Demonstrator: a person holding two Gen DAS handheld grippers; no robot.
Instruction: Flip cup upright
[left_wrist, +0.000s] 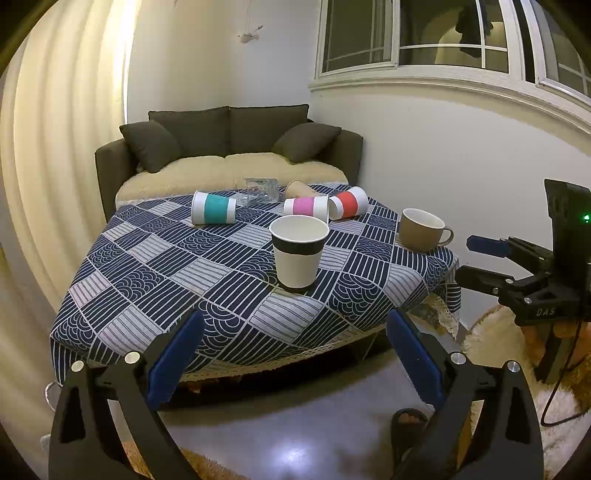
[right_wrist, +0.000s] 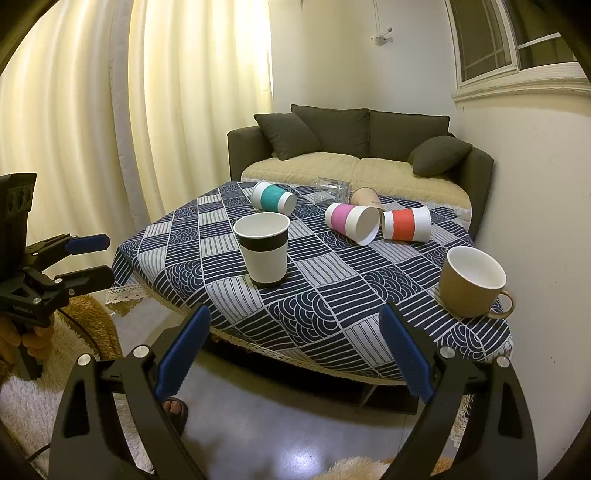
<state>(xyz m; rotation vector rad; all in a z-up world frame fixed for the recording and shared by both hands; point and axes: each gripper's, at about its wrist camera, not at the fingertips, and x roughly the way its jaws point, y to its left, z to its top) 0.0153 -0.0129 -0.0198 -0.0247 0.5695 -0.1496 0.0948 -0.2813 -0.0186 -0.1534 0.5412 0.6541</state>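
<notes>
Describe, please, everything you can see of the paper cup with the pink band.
The pink-banded cup looks like paper: white, with a broad pink sleeve around its middle. It lies on its side on the patterned tablecloth toward the far end of the table, its open mouth turned toward the right camera and showing a plain white inside. The red-banded cup lies close beside it; whether they touch is unclear. Neither gripper is near it.

The only legible lettering is "DAS", embossed on the black body of the right gripper (left_wrist: 476, 262) as seen from the left wrist camera. A similar embossed mark on the left gripper (right_wrist: 92, 258), seen from the right wrist camera, is too small and blurred to read. The cups carry no readable print.
</notes>
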